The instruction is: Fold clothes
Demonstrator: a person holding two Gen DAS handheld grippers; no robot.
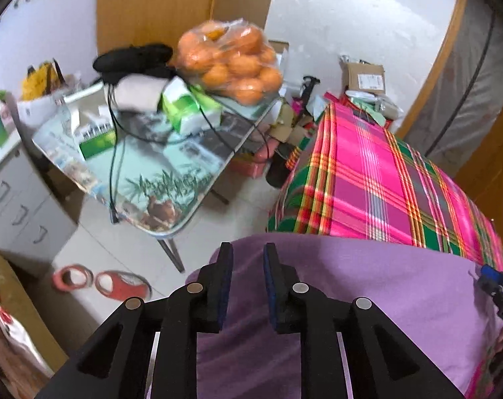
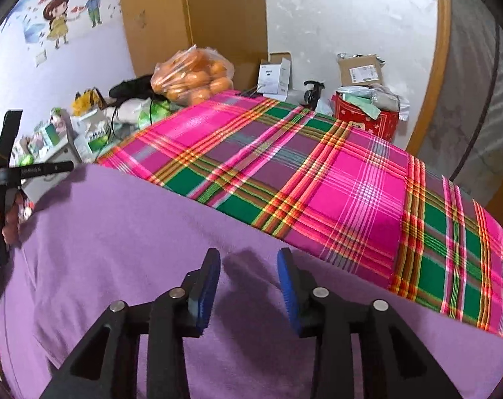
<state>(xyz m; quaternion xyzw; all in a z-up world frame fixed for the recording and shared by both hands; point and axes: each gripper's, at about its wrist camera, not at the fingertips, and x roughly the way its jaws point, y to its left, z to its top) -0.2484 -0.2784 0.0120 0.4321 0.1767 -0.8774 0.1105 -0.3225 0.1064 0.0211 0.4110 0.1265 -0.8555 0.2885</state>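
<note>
Purple garment point(image 2: 125, 232) spread flat on plaid-covered surface point(image 2: 351, 179), near edge; left gripper point(image 1: 248, 252) over garment's left end, jaws slightly apart, nothing between pads; right gripper point(image 2: 248, 259) over garment's middle, jaws wider, released, no cloth pinched; side table point(image 1: 171, 179) just beside plaid surface on left, crowded: bag of oranges point(image 1: 231, 63), green-white cartons point(image 1: 185, 106), black cable point(image 1: 113, 153); red slippers point(image 1: 102, 281) on floor below; red tin point(image 2: 364, 116) and cardboard box point(image 2: 361, 69) at far end.

- You're in a home bedroom: a plaid bedsheet point(image 2: 318, 179) and cartoon wall stickers point(image 2: 72, 10).
- Beside you, a cluttered table point(image 1: 171, 179) holds a bag of oranges point(image 1: 231, 63); slippers point(image 1: 102, 281) lie on the floor.
</note>
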